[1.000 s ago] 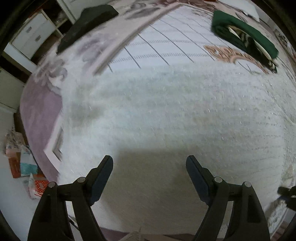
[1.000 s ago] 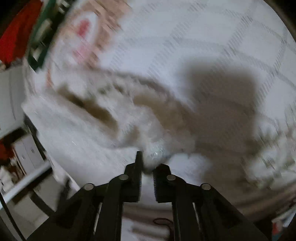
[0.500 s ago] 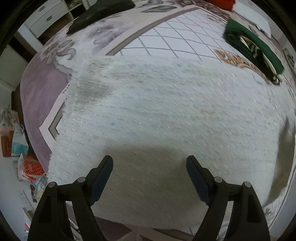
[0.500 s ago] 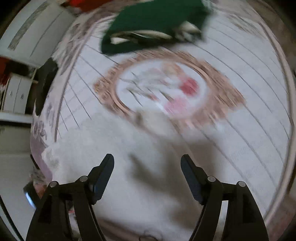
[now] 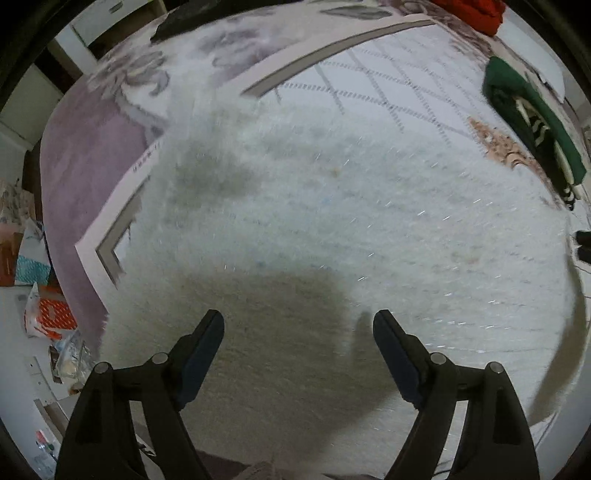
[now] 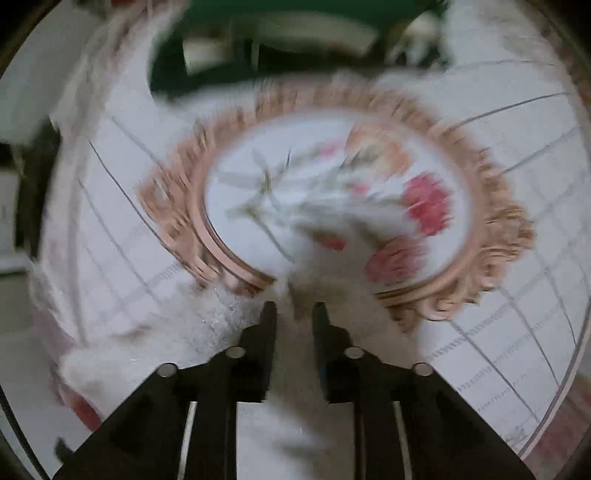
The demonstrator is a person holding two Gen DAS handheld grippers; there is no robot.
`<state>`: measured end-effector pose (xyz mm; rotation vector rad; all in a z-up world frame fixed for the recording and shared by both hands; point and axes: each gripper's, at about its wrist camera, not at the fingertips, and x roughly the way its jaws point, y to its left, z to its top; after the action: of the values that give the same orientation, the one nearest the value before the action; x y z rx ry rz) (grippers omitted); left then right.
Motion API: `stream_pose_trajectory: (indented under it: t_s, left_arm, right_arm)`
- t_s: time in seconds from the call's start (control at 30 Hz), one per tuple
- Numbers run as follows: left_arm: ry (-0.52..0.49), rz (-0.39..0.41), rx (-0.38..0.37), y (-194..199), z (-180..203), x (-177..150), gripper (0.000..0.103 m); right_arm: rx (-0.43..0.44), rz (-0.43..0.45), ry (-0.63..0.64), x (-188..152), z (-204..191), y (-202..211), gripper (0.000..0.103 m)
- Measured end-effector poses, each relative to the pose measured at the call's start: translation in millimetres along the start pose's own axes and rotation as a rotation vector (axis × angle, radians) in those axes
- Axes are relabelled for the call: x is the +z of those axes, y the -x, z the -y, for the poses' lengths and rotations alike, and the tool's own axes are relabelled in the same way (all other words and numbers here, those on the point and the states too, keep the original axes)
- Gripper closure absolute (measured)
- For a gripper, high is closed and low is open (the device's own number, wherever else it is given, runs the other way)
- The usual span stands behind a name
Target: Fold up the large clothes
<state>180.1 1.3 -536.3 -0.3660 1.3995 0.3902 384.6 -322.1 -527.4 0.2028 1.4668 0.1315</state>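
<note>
A large fuzzy white garment (image 5: pixel 332 221) lies spread flat on a patterned carpet (image 5: pixel 388 85). My left gripper (image 5: pixel 298 325) is open and empty, hovering just above the garment's near part. In the blurred right wrist view, my right gripper (image 6: pixel 294 308) has its jaws nearly closed on an edge of the white garment (image 6: pixel 207 332), with fabric between the fingers, over the carpet's round floral medallion (image 6: pixel 332 206).
A folded green garment (image 5: pixel 532 122) lies on the carpet at the far right and shows blurred in the right wrist view (image 6: pixel 280 40). A red item (image 5: pixel 476 13) and a dark garment (image 5: pixel 184 20) lie at the far edge. Bags and clutter (image 5: pixel 40 291) sit left of the carpet.
My right gripper went from shut to wide open, and has now closed on the white garment's edge by the medallion. My left gripper stayed open and shifted slightly over the garment.
</note>
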Motion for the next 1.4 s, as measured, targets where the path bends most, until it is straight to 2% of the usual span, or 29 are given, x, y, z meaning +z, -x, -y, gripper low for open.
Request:
stream_pose_trajectory:
  t_s: [0.03,0.1,0.2,0.27,0.3,0.37,0.47,0.53,0.6,0.67,0.73,0.77,0.8,0.87,0.93,0.97,1.0,1.07,1.13,1.2,1.27,1.3,1.33,1.37,1.4]
  left_arm:
    - [-0.009,0.008,-0.006,4,5,3,0.021]
    - [-0.033,0.008,-0.03,4,17,9,0.021]
    - [-0.086,-0.022,-0.03,-14,38,20,0.021]
    - [-0.122,-0.05,-0.006,-31,45,23,0.021]
    - [-0.136,-0.057,0.006,-36,47,24,0.018]
    - [-0.18,-0.037,0.025,-45,50,25,0.011]
    - [-0.209,-0.029,0.023,-50,49,27,0.003]
    - [-0.227,-0.033,0.041,-54,50,30,0.0]
    - [-0.225,-0.04,0.056,-56,51,32,0.0]
    - [-0.226,-0.042,0.076,-58,53,33,0.0]
    - [-0.216,-0.031,0.091,-59,57,33,0.0]
    - [-0.201,-0.035,0.1,-59,57,35,0.0]
    - [-0.186,-0.035,0.105,-58,59,35,0.0]
    - [-0.168,-0.03,0.11,-53,60,35,0.0]
    - [-0.138,-0.033,0.105,-41,63,34,0.0]
    - [-0.121,-0.026,0.089,-30,66,33,0.0]
    - [-0.12,-0.015,0.084,-23,68,35,0.0]
    - [-0.156,0.013,0.073,-11,86,32,0.0]
    - [-0.2,0.006,0.074,-15,101,30,0.0]
    - [-0.228,0.013,0.125,-27,112,29,0.0]
    - [-0.215,0.002,0.122,-34,114,30,0.0]
    - [-0.198,-0.011,0.109,-32,111,33,0.0]
    - [-0.191,-0.019,0.102,-29,105,31,0.0]
    - [-0.186,-0.021,0.096,-23,103,32,0.0]
    - [-0.183,-0.013,0.092,-19,101,30,0.0]
  right_arm:
    - [0.021,0.031,0.03,-6,-7,17,0.08]
    - [0.1,0.029,0.09,-19,-25,27,0.08]
    - [0.18,-0.131,0.188,-35,-58,-11,0.08]
    - [0.146,-0.282,0.237,-44,-76,-63,0.081]
    - [0.102,-0.309,0.242,-45,-80,-90,0.084]
    - [0.081,-0.278,0.256,-37,-87,-108,0.091]
    - [0.024,-0.319,0.304,-24,-104,-118,0.093]
    - [0.025,-0.359,0.32,-18,-106,-119,0.093]
    - [0.082,-0.387,0.27,-11,-98,-109,0.091]
    - [0.187,-0.366,0.191,-8,-80,-83,0.087]
    - [0.251,-0.254,0.124,-14,-51,-38,0.063]
    - [0.249,-0.2,0.099,-19,-39,-19,0.032]
    - [0.241,-0.131,0.066,-27,-20,2,0.014]
    - [0.212,-0.051,0.015,-42,12,25,0.014]
    - [0.19,-0.043,-0.037,-55,43,22,0.016]
    - [0.167,-0.057,-0.057,-59,54,11,0.031]
    - [0.105,-0.079,-0.063,-60,59,-9,0.064]
    - [0.022,-0.092,-0.042,-53,72,-42,0.091]
    - [0.018,-0.112,-0.043,-52,66,-62,0.092]
    - [-0.014,-0.127,0.005,-48,55,-54,0.091]
    - [0.031,-0.133,-0.004,-49,57,-38,0.09]
    - [0.089,-0.126,-0.05,-53,68,-24,0.083]
    - [0.164,-0.111,-0.124,-62,86,-9,0.065]
    - [0.204,-0.098,-0.169,-69,98,1,0.052]
    - [0.251,-0.073,-0.235,-83,117,12,0.028]
